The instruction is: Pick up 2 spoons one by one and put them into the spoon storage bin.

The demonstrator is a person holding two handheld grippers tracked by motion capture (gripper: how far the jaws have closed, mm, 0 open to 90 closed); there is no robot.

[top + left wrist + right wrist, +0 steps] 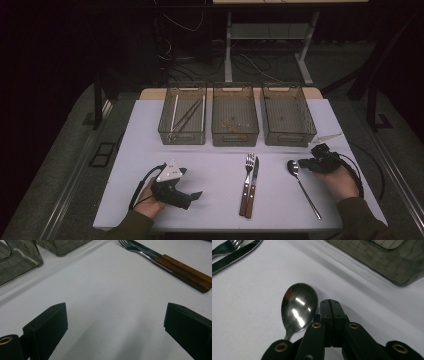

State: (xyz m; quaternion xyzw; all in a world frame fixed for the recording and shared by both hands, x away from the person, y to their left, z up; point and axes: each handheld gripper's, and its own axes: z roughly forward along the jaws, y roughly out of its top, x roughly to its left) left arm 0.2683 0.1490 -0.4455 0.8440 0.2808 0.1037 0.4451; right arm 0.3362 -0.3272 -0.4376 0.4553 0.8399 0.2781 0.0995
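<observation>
On the white table three grey bins stand in a row at the far side. The left bin holds some long thin sticks, the middle bin has some small things on its floor that I cannot name, and the right bin looks empty. In front of them, near the middle of the table, a fork and a knife with wooden handles lie side by side, touching. To the right of them lies the spoon, its bowl toward the bins and its thin handle pointing toward me.

My left claw rests low near the table, well apart from the cutlery, and its jaws stand wide with nothing between them. My right claw is clenched, the two jaws pressed flat together, and it grasps nothing. Its tip sits just beside the right edge of the spoon bowl; if it touches the metal, I cannot tell.

I judge that the step in hand is the approach to the spoon, for sorting the cutlery into the bins. With jaws closed I cannot take it. The next move calls for opening the right claw, placing one jaw on each side of the thin neck or handle, and closing there, because the spoon lies flat and the bowl is wide and slippery.
</observation>
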